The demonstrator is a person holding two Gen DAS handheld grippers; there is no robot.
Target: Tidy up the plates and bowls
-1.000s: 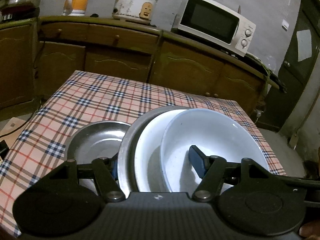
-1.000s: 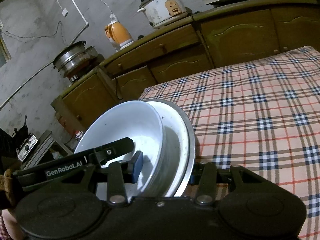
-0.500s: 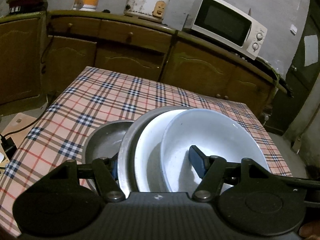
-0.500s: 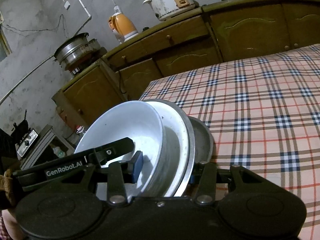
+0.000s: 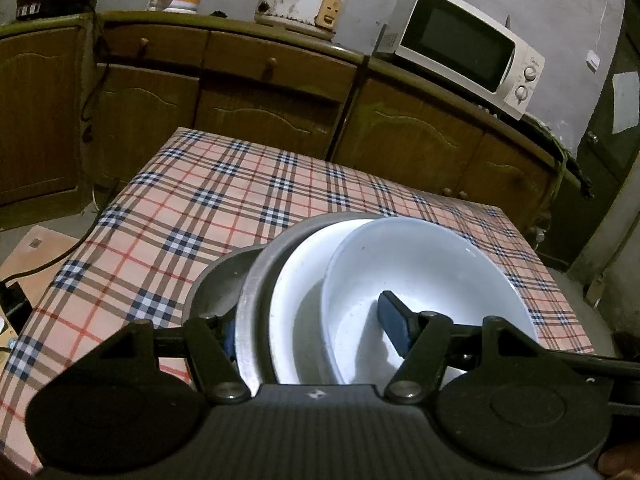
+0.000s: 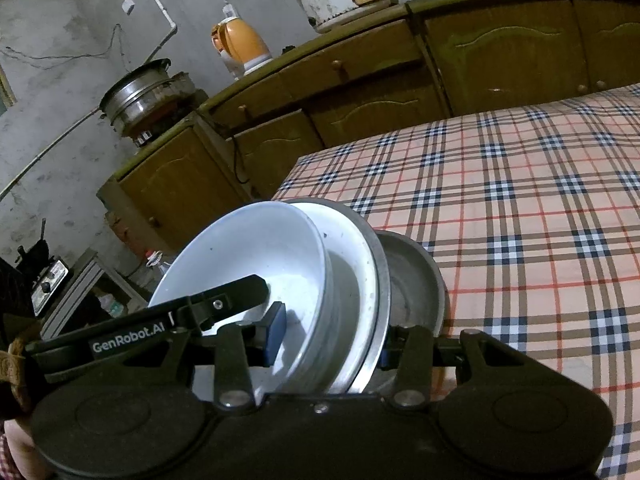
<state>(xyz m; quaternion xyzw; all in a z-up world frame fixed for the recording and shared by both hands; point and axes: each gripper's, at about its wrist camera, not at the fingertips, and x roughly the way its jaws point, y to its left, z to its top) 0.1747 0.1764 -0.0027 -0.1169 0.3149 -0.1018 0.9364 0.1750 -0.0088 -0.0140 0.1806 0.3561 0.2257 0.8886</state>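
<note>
Held stack: a white bowl [image 5: 420,280] nested in a white plate [image 5: 298,300], inside a steel plate [image 5: 250,304], all carried tilted above the near end of the checked surface [image 5: 224,200].
Left gripper [image 5: 312,324]: fingers clamped across the stack's near edge, one blue pad inside the bowl, the other behind the steel rim.
Right gripper [image 6: 328,340]: fingers gripping the same stack from the other side, narrower than the left.
Target, as I judge it: the small steel bowl [image 6: 416,276] on the cloth, just beyond and below the stack.
Doing it well: level both hands together, centre the stack over the small bowl or beside it, lower until it bears weight, then release both sides at once so nothing slides.
Left view only: microwave [image 5: 460,40] and the door side of the room.
Right view only: the other gripper's arm reaching into the bowl, a steel pot [image 6: 140,92] on the corner cabinet.
</note>
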